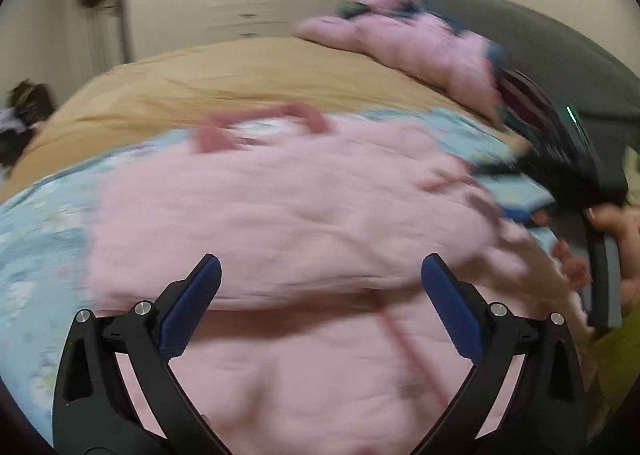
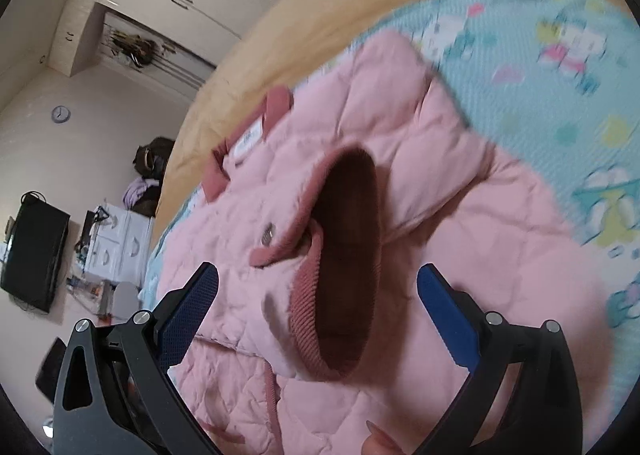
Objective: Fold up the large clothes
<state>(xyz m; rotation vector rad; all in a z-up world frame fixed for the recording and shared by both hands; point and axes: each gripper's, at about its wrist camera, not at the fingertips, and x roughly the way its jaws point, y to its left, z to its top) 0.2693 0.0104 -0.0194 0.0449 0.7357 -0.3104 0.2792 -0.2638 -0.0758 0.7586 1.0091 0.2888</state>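
Pink quilted jacket (image 2: 360, 159) lying spread on bed, over blue cartoon sheet (image 2: 540, 67). Left gripper (image 1: 320, 295) jaws standing wide, nothing held. Right gripper (image 2: 318, 307) jaws wide, ribbed cuff (image 2: 340, 255) between them, ungripped.

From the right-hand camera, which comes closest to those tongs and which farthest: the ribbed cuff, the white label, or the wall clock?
1. Ribbed cuff, right between the open right tongs.
2. White label, up-left at the pink jacket's collar.
3. Wall clock, far left on the wall.

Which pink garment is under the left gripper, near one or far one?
The near pink quilted jacket, spread on the blue cartoon sheet under the open left gripper. The other pink garment lies bunched by the headboard.
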